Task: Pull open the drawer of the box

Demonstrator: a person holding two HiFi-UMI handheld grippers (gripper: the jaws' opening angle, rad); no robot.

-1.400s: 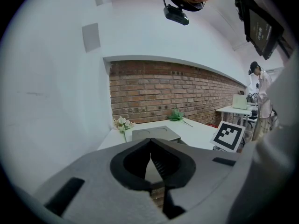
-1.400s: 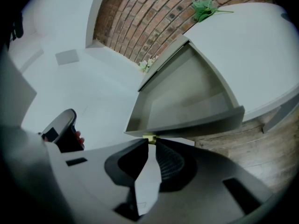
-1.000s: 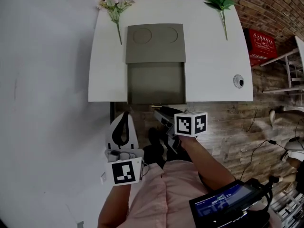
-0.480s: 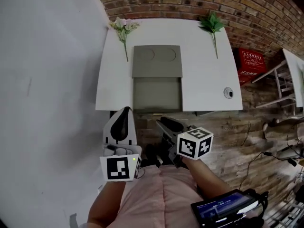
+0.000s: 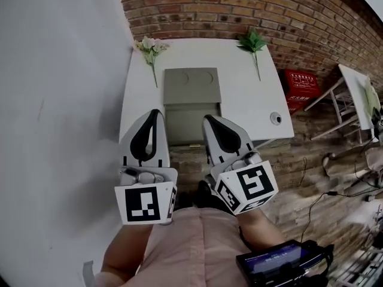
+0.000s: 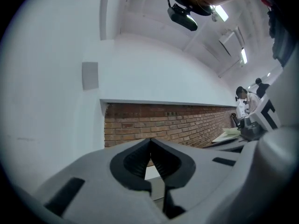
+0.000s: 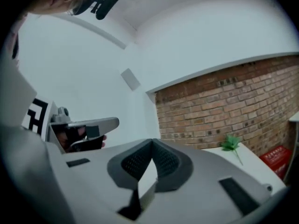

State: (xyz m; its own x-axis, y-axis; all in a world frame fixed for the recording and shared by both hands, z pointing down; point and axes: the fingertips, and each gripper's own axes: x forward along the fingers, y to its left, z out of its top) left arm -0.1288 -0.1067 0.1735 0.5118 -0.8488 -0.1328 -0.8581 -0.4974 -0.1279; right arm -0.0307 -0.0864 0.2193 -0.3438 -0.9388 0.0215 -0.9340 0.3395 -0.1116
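- White wall (image 5: 60,70) runs along the L side; brick wall (image 5: 239,5) across the far end.
- Left claw (image 5: 154,112): fully shut, pads meeting tip to tip, nothing between them. It sits at the near-L edge of the counter (image 5: 251,106) in the head view. Its own view (image 6: 150,141) looks up at wall and brick.
- Flower stem w/ pale blooms (image 5: 149,45): lies on the counter at the far-L corner, just L of the box.
- Box (image 5: 191,82): grey, centre of counter, top has two round recesses. Drawer (image 5: 185,124) stands pulled out twd the near edge, its front about level w/ the counter edge.
- Right claw (image 5: 209,119): shut as well, pads together, holding nothing. In the head view it overlaps the drawer's R side; contact can't be told. Its own view (image 7: 152,141) points up and away.
- Green sprig (image 5: 252,40): far-R part of counter, apart from box.
- Small round item (image 5: 275,118): near-R corner of counter.
- Red crate (image 5: 297,87): on the floor, just R of counter.
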